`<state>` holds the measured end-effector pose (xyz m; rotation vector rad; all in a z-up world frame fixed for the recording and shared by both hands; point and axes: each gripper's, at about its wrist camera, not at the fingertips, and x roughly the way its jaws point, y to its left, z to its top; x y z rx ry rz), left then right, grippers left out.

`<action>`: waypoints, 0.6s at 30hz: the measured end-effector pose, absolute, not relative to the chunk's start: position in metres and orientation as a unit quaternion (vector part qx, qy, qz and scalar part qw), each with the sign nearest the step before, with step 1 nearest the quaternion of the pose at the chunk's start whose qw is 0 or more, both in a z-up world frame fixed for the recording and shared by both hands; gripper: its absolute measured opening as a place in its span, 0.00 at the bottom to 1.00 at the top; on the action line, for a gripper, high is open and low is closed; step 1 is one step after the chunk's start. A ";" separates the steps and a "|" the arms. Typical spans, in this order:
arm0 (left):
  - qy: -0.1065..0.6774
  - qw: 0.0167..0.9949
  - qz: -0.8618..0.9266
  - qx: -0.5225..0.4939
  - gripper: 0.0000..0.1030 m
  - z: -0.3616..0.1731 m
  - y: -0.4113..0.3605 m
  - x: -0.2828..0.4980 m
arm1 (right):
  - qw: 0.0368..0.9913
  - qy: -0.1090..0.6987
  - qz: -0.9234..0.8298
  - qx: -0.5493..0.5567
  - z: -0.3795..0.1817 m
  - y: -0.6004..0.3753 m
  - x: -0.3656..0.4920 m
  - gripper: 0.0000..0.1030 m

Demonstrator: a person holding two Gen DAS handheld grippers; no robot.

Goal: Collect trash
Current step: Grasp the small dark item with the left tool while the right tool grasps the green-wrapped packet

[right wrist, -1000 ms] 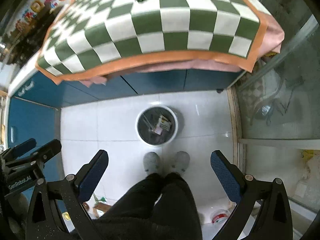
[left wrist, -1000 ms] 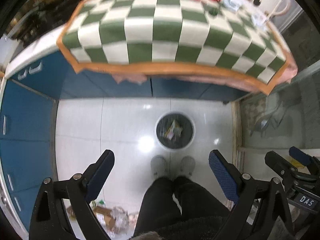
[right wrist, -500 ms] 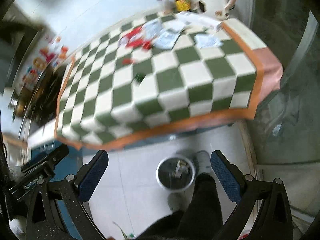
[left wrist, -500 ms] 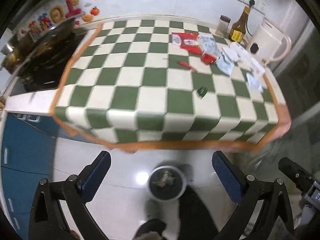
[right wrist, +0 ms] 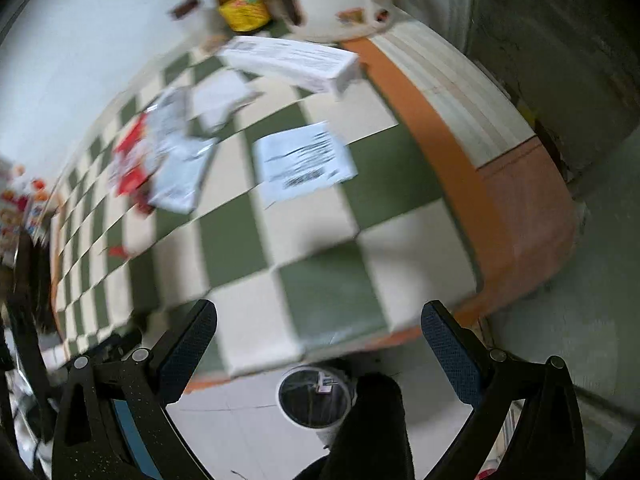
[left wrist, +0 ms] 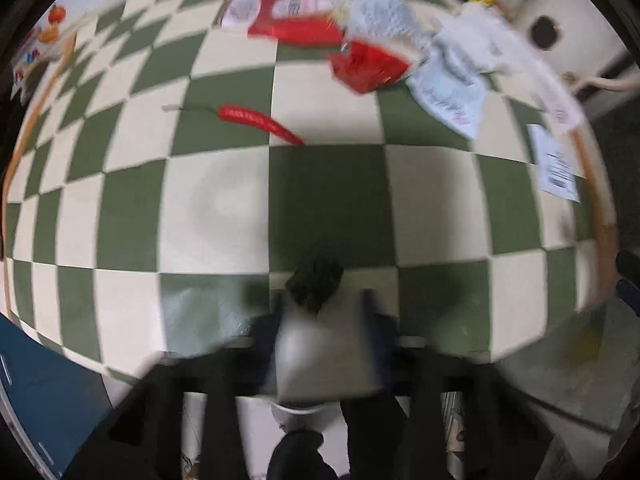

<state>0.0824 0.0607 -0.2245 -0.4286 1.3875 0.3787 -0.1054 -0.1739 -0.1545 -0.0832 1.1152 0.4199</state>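
Both grippers have swung up from the floor bin to the checkered table since a second ago, and the left gripper point(left wrist: 326, 320) now sits low right over a small dark scrap point(left wrist: 316, 282) near the table's front edge. Its view is heavily smeared, so I can't tell if the fingers are apart or pinched — the scrap looks to be right at their tips.

Right gripper point(right wrist: 318, 344) hangs off the front right corner, fingers spread wide with nothing in them, tilted toward a white printed slip point(right wrist: 304, 162) by the right edge.

My take on doing this well: slow down, straddle the scrap squarely, and press the tips to the tablecloth point(left wrist: 328, 200) before closing so it doesn't skid away. More trash waits toward the back edge — a red chili point(left wrist: 260, 120), a red wrapper point(left wrist: 366, 68) and some white packets point(left wrist: 448, 92). The trash bin point(right wrist: 314, 398) stands on the floor just below the front edge.
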 end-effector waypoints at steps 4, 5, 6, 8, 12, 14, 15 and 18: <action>0.608 0.731 0.212 -0.226 0.13 -0.224 0.072 0.079 | 0.820 0.537 0.198 -0.035 -0.169 -0.150 -0.063 1.00; 0.605 0.730 0.223 -0.226 0.12 -0.224 0.074 0.078 | 0.822 0.532 0.198 -0.041 -0.172 -0.138 -0.052 1.00; 0.602 0.729 0.238 -0.221 0.12 -0.225 0.076 0.077 | 0.825 0.526 0.199 -0.046 -0.173 -0.128 -0.047 1.00; 0.599 0.728 0.262 -0.208 0.12 -0.226 0.081 0.077 | 0.838 0.505 0.192 -0.076 -0.176 -0.104 -0.037 0.98; 0.597 0.727 0.278 -0.196 0.12 -0.228 0.086 0.079 | 0.860 0.460 0.157 -0.156 -0.186 -0.067 -0.036 0.84; 0.594 0.728 0.281 -0.197 0.11 -0.227 0.087 0.078 | 0.866 0.435 0.171 -0.176 -0.186 -0.057 -0.046 0.51; 0.591 0.730 0.281 -0.197 0.11 -0.226 0.086 0.076 | 0.866 0.431 0.177 -0.181 -0.186 -0.053 -0.050 0.41; 0.580 0.740 0.283 -0.192 0.11 -0.217 0.082 0.070 | 0.860 0.435 0.201 -0.173 -0.186 -0.052 -0.059 0.10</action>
